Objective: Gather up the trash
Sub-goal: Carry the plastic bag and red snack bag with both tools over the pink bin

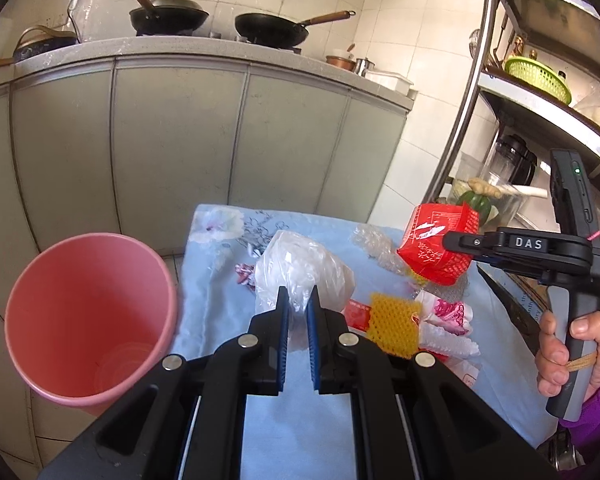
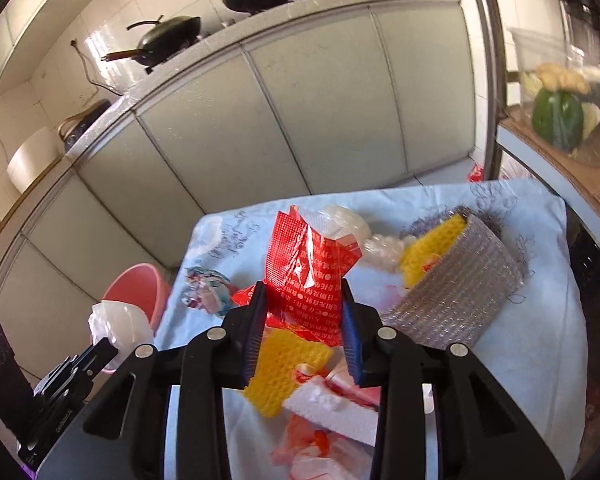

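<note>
1. Grey-green kitchen cabinet fronts (image 1: 180,140) fill the background under a speckled counter, and on it sit two black woks (image 1: 272,30) on the stove.
2. In front, the worktop with a pale blue flowered cloth (image 1: 216,280) carries the litter, spread mostly over its right half in the left wrist view.
3. Just beside the worktop's left edge stands the pink plastic bin (image 1: 88,316), mouth open towards us, with something clear lying at the bottom.
4. A silver bubble-foil sleeve (image 2: 456,296) lies on the cloth on the right of the right wrist view, a yellow foam net poking out of its far end.
5. Left tongs (image 1: 299,312) are closed narrow on a crumpled clear plastic bag (image 1: 300,268), which bulges up beyond the blue pads, near the bin.
6. Right tongs (image 2: 304,320), gripped by the person's right hand (image 1: 572,356), are pinched on a red printed plastic wrapper (image 2: 312,272), and it is lifted clear above the cloth.
7. Under them, a flat yellow foam fruit net (image 1: 392,324) rests on the cloth, touching white foam scraps (image 2: 332,408) and red-and-white wrappers (image 1: 448,312).
</note>
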